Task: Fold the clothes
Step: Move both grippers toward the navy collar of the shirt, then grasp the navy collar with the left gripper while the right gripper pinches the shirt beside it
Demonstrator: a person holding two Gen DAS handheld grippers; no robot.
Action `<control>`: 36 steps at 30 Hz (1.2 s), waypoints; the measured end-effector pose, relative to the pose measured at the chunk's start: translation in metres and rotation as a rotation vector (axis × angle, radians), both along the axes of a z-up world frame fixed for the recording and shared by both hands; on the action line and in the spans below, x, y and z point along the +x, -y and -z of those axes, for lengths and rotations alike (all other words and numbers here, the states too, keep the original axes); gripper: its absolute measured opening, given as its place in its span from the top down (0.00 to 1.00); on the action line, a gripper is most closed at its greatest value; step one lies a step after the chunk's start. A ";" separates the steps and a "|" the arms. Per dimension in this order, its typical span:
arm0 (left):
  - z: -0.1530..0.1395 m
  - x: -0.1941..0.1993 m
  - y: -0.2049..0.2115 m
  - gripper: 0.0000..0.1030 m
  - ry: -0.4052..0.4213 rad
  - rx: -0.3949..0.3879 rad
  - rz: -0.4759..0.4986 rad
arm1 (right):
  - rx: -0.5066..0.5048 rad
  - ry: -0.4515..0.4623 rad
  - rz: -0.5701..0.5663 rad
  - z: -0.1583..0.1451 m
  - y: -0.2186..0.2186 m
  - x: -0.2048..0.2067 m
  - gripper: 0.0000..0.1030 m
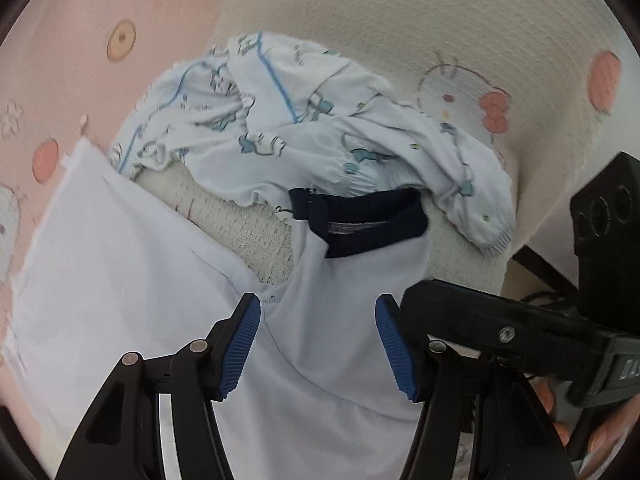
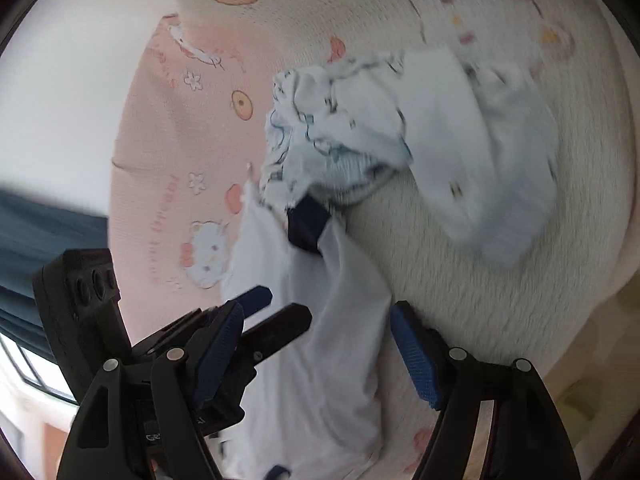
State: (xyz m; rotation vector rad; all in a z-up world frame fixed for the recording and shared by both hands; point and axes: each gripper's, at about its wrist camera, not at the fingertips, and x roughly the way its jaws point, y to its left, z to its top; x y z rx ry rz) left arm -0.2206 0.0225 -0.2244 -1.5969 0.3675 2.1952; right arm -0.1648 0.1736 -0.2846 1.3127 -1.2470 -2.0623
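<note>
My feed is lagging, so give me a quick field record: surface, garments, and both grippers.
surface: cream and pink cartoon-print blanket
garment in work: plain white shirt with a navy ribbed collar, collar towards the pile
other garment: crumpled white garment with blue cartoon print, lying beyond the collar
left gripper: open, over the white shirt
right gripper: open, white shirt between its fingers, not clamped
fold: not yet made

Soft daylight is coming from the window; motion blur is smearing both fisheye views, edges darkening.
</note>
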 end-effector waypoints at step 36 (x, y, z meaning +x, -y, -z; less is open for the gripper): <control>0.023 -0.057 0.005 0.83 0.035 0.171 -0.088 | 0.410 -0.056 -0.020 -0.011 0.028 -0.029 0.89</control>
